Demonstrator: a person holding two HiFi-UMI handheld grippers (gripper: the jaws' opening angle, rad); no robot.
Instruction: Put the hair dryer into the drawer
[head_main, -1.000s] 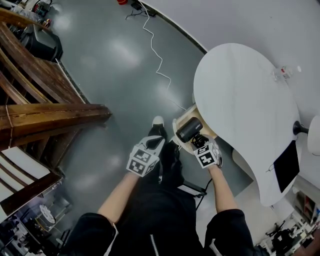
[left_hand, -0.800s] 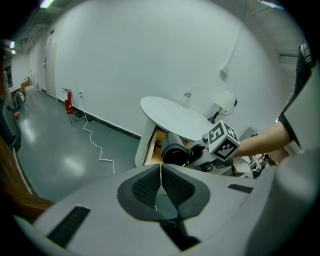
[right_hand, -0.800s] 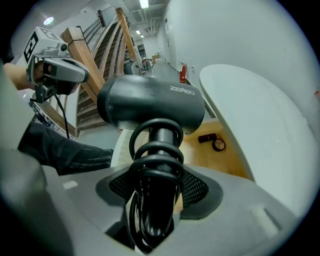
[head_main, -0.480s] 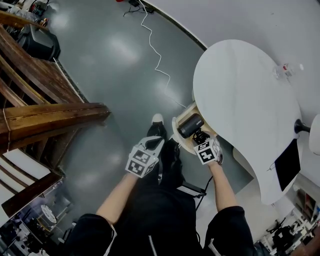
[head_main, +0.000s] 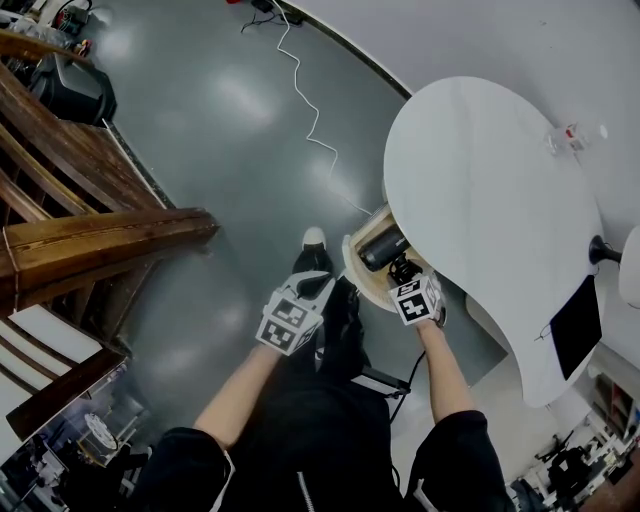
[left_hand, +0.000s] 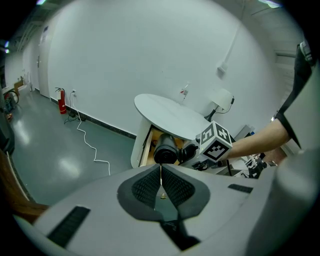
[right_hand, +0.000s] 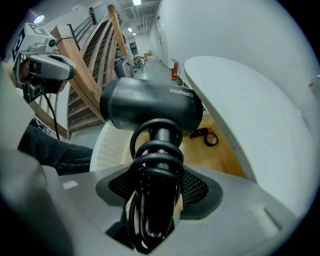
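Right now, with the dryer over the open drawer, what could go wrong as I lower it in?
1. The dryer sits close to the tabletop edge and may knock it going in.
2. The cord coils round the handle between the right gripper jaws; a loop could snag on release.
3. A small dark part lies in the drawer; the dryer might land on it.

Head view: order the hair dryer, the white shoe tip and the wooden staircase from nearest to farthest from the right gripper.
1. hair dryer, held in the right gripper.
2. white shoe tip, on the floor to its left.
3. wooden staircase, far left.
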